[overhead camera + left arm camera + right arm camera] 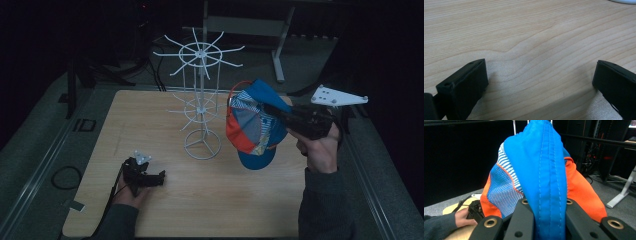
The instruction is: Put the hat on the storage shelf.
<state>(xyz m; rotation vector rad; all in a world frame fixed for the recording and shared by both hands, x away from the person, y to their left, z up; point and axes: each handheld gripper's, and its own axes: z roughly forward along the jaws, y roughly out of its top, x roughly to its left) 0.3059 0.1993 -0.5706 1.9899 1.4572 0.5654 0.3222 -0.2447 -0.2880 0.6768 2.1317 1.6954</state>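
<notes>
A blue, orange and striped cap (pixel 252 125) hangs in the air right of the white wire rack (pixel 200 95), which stands on the wooden table (pixel 240 200). My right gripper (pixel 280 116) is shut on the cap's blue panel; in the right gripper view the blue fabric (pixel 544 177) is pinched between the two black jaws of this gripper (pixel 545 206). My left gripper (pixel 160 176) rests low on the table at the front left. Its own view has the gripper (pixel 540 75) with jaws wide apart over bare wood, nothing between them.
The rack has two tiers of radiating hooks and a round wire base (pixel 202 145). A metal table frame (pixel 280 50) stands beyond the far edge on the dark floor. A cable (pixel 65 177) lies off the table's left side.
</notes>
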